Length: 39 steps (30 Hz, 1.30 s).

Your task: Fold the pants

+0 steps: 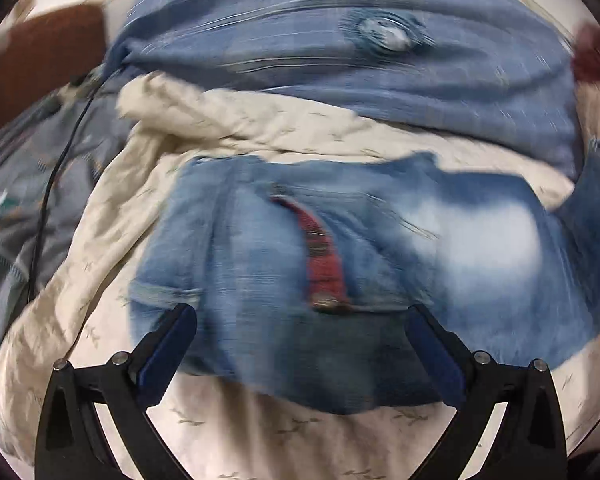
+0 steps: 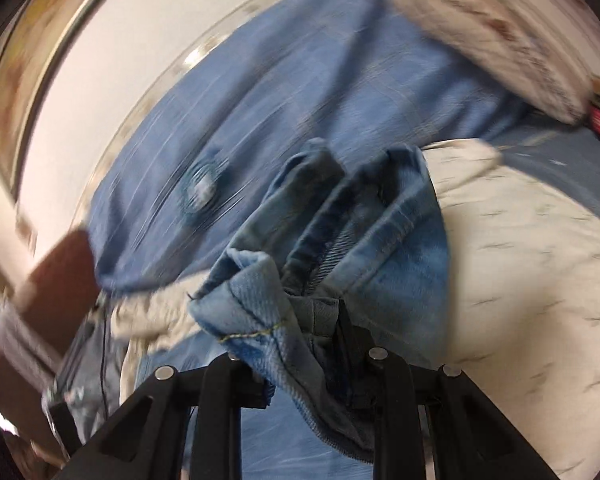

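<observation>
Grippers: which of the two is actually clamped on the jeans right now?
The right gripper: bunched jeans denim sits pinched between its closed fingers. The left gripper hangs wide open above the jeans, holding nothing.

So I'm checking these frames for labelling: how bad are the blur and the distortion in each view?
Left wrist view: motion blur smears the jeans and blue pillow; the open left tongs stay sharp. Right wrist view: background streaked, but the denim clamped in the right tongs shows clear stitching. Both bend strongly at the fisheye edges.
</observation>
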Available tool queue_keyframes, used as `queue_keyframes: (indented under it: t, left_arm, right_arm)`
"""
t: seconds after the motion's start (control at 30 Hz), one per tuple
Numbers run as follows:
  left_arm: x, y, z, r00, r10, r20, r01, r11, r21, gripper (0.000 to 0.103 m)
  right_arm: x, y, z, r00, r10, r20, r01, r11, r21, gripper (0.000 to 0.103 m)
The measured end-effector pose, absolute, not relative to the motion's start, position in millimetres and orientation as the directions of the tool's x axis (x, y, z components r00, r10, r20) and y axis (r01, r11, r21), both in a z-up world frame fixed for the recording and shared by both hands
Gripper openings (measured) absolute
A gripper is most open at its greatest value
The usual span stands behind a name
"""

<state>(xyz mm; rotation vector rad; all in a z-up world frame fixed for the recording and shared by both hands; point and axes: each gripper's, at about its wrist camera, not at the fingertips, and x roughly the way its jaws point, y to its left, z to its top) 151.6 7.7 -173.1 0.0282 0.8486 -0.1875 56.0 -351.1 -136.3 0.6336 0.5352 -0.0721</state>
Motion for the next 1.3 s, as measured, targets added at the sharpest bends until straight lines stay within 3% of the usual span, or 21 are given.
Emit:
queue_keyframes:
  t: [0.2,0.3,0.33,0.43,0.57,0.7,0.77,0.83,1.0,1.07,1.13,1.3]
  left_arm:
    - [144.6,29.6,-164.0,0.684,-0.143,-0.716,0.139,0.988,-0.065,0.103]
    - [147.5,28.1,-162.1,0.692,-0.147,-0.707,0.149,0.987,-0.059,0.103]
    - [147.7,28.3,-160.9,0.697,-0.150,-0.701,0.154,0.986,-0.058,0.103]
    - [149.2,27.5,-157.2,0.707,-0.161,-0.689,0.170,0.984,-0.055,0.103]
    - [146.1,24.4,-151.8,0.721,-0.180,-0.669,0.188,0.980,-0.060,0.103]
    - [138.9,23.7,-141.6,0.763,-0.207,-0.613,0.209,0.975,-0.069,0.103]
    - [136.8,20.2,-139.5,0.772,-0.219,-0.597,0.221,0.973,-0.071,0.103]
    - [137.3,11.2,-139.5,0.759,-0.230,-0.609,0.237,0.969,-0.070,0.103]
    - [141.3,-20.4,-124.4,0.744,-0.246,-0.621,0.278,0.959,-0.048,0.103]
    - [151.8,-40.2,-113.4,0.727,-0.244,-0.642,0.299,0.954,-0.023,0.103]
    - [165.1,-65.1,-101.0,0.711,-0.255,-0.656,0.322,0.946,-0.019,0.103]
    - [189.6,-136.6,-92.9,0.675,-0.237,-0.699,0.364,0.931,0.036,0.103]
  right_arm:
    - [83.0,-277.2,-157.8,0.759,0.223,-0.611,0.153,0.852,0.501,0.027]
    - [94.9,-246.8,-175.0,0.673,0.185,-0.716,0.163,0.908,0.387,0.031]
    - [96.0,-237.8,-177.6,0.662,0.166,-0.731,0.149,0.927,0.345,0.036]
    - [93.7,-216.9,-180.5,0.645,0.223,-0.731,0.045,0.944,0.327,0.075]
    - [83.0,-197.6,-175.7,0.649,0.242,-0.721,-0.063,0.962,0.267,0.076]
    - [64.8,-218.8,-149.5,0.728,0.359,-0.584,-0.141,0.912,0.385,0.076]
    - [51.3,-244.4,-139.1,0.796,0.347,-0.497,-0.114,0.891,0.440,0.076]
    - [46.2,-269.8,-139.3,0.830,0.307,-0.466,-0.043,0.867,0.496,0.076]
    - [61.6,-310.4,-164.7,0.792,0.249,-0.558,0.156,0.800,0.579,0.071]
    - [68.7,-306.6,-169.5,0.760,0.250,-0.600,0.162,0.821,0.547,0.059]
    - [70.7,-300.5,-172.2,0.730,0.224,-0.646,0.167,0.858,0.486,0.056]
    - [68.8,-299.9,-182.6,0.692,0.255,-0.675,0.160,0.858,0.488,0.051]
